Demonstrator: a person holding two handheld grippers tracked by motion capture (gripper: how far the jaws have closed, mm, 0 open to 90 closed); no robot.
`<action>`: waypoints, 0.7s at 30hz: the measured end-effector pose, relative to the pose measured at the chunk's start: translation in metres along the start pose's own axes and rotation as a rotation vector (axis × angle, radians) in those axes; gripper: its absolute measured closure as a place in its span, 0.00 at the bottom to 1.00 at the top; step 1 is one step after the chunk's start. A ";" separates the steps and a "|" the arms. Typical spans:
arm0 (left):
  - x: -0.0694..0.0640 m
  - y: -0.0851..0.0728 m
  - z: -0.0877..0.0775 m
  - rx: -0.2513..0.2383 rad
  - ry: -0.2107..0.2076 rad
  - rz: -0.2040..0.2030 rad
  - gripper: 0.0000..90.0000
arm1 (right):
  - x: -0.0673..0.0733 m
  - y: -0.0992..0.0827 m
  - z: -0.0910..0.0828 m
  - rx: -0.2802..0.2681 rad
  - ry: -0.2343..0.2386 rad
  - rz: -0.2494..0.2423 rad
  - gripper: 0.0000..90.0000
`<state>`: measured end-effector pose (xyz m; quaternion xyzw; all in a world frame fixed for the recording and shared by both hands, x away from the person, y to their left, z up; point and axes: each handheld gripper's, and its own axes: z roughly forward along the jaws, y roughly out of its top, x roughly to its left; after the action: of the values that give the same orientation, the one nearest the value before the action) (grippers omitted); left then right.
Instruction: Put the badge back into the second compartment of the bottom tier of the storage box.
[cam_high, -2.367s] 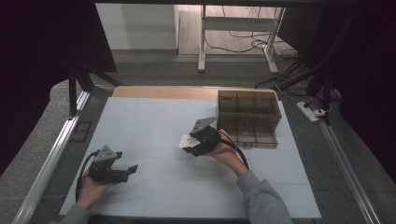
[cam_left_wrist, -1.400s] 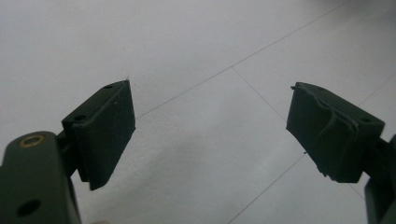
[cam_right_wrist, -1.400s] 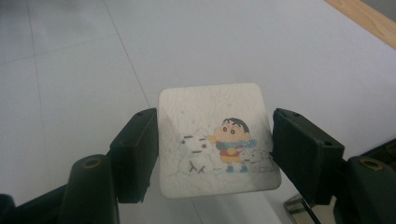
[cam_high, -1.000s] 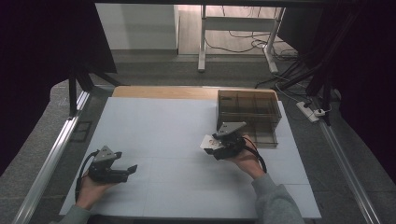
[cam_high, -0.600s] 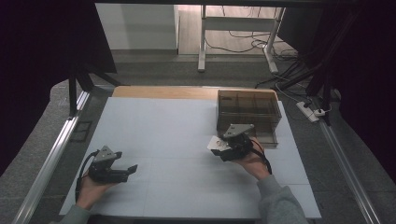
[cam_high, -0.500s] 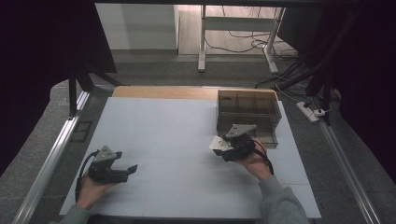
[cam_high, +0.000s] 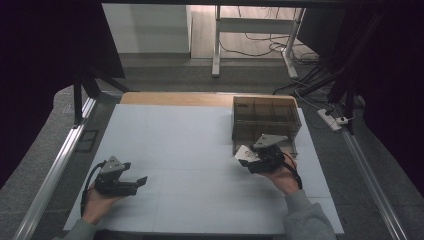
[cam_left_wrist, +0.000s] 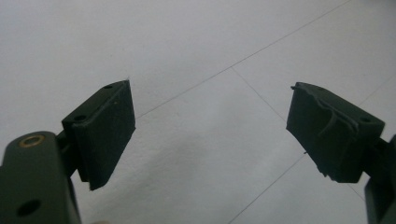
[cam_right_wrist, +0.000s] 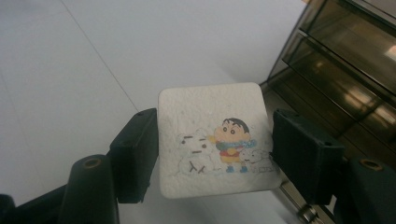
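**A:** What is lying on the table (cam_high: 180, 135), and where?

**B:** A pale sheet is covering most of the table, with a strip of bare wood showing along the far edge. A dark, see-through organiser box (cam_high: 265, 119) with several compartments is sitting toward the far right corner.

**A:** Where are the person's hands?

**B:** Both are coming in from the near edge. The left hand (cam_high: 97, 205) is resting near the near left corner, holding the left gripper (cam_high: 141, 180) low over the sheet. The right hand (cam_high: 282, 177) is sitting right of centre, holding the right gripper (cam_high: 245, 157) just in front of the box's near wall.

**A:** Is the left gripper holding anything?

**B:** No. In the left gripper view its two black jaws are standing wide apart, with bare sheet showing between them. The rubber on the right-hand pad (cam_left_wrist: 334, 130) is looking torn at its upper edge.

**A:** And the right one?

**B:** Its jaws are pressing on the two opposite side edges of a white square card (cam_right_wrist: 217, 137) with rounded corners. The card is facing the gripper's camera and is showing a cartoon child in a red top and scarf beside a snowman. It is hanging above the sheet, not lying on it.

**A:** How close is the card to the box?

**B:** In the right gripper view the box's brownish compartments (cam_right_wrist: 355, 60) are rising just beyond the card, on its right.
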<state>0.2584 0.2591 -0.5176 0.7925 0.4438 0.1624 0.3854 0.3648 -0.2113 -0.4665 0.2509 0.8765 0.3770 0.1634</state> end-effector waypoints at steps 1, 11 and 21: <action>0.000 0.000 0.000 0.000 0.000 -0.001 0.17 | -0.001 -0.002 -0.001 0.001 -0.004 0.005 0.37; 0.000 0.000 0.000 0.001 0.002 0.001 0.17 | -0.014 -0.017 -0.016 0.013 -0.060 0.040 0.37; 0.000 0.000 0.000 0.002 0.001 0.002 0.17 | -0.029 -0.030 -0.027 0.026 -0.109 0.093 0.37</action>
<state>0.2585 0.2589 -0.5178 0.7933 0.4435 0.1629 0.3840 0.3661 -0.2604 -0.4683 0.3135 0.8586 0.3584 0.1901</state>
